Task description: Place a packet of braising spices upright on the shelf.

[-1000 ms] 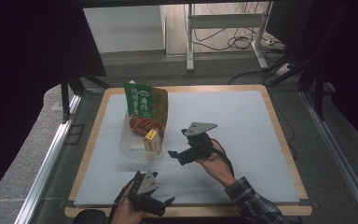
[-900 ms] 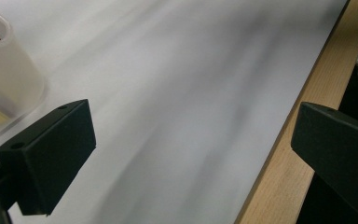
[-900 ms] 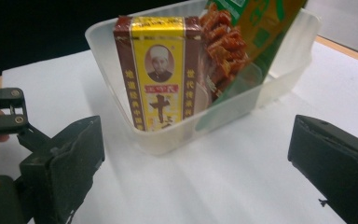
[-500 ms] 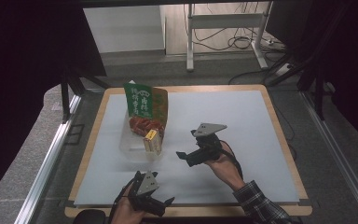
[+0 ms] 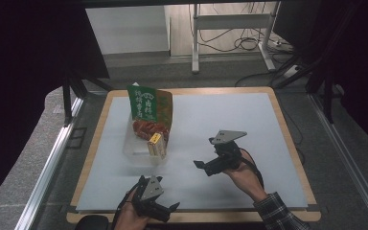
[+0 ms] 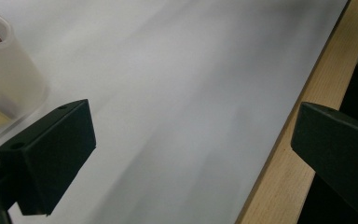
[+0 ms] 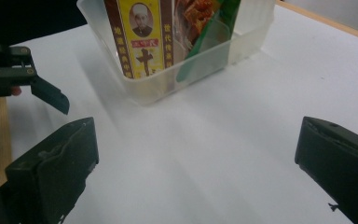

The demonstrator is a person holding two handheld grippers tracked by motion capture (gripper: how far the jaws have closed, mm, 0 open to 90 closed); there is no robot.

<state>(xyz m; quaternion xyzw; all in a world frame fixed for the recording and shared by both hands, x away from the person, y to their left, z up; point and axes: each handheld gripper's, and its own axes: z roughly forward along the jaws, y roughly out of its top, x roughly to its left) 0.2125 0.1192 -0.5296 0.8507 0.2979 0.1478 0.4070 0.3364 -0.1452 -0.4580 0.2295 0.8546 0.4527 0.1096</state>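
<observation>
Left gripper (image 5: 165, 211) sits at the worktop's (image 5: 230, 120) near wooden edge, w/ bare white mat ahead. Right gripper (image 5: 202, 166) is mid-mat, facing a clear plastic tub (image 7: 168, 81) w/ yellow box (image 7: 142, 35) & snack packs. Both sets of fingers apart, empty.

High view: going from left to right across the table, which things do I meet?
Left gripper → clear plastic bin with a green snack bag and a yellow box → right gripper.

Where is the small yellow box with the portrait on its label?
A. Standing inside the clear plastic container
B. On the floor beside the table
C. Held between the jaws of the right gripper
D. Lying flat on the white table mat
A: the small yellow box stands upright inside the clear plastic container, next to the green snack bag; the right gripper is open and holds nothing.
</observation>
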